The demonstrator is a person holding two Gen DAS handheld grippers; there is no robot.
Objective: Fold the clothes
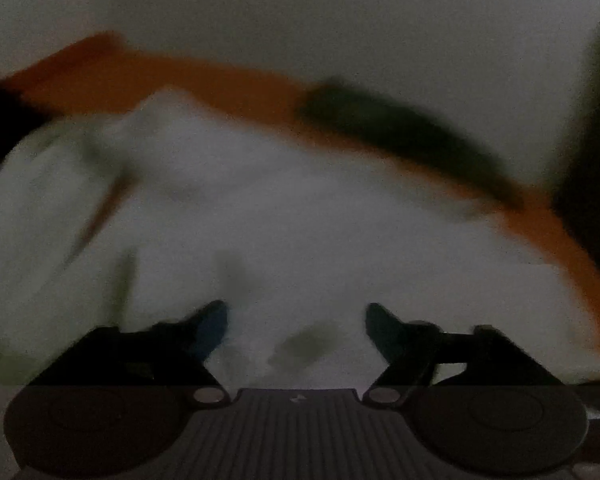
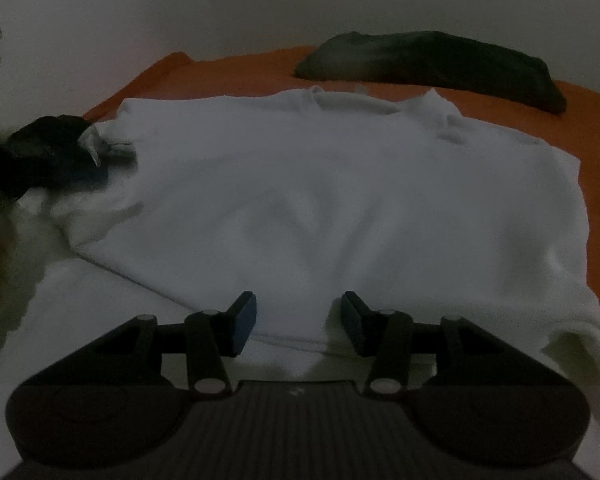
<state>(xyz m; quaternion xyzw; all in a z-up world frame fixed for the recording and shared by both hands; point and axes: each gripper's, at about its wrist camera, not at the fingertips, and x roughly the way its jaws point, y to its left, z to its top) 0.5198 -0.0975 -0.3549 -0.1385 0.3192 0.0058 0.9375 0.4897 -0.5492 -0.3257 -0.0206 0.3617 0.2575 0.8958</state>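
A: We see a dim room, an orange bed by a pale wall, one white shirt spread across it, one dark bundle behind.

B: Our left gripper and right gripper both gape empty over the shirt. In this gloom we could pinch one layer only, skewing the fold.

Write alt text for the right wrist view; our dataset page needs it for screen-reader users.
A white shirt lies spread flat on an orange bedsheet, with the right hand-held gripper open just above its near hem. A dark garment lies at the far edge by the wall, and the left hand-held gripper is at the shirt's left side.
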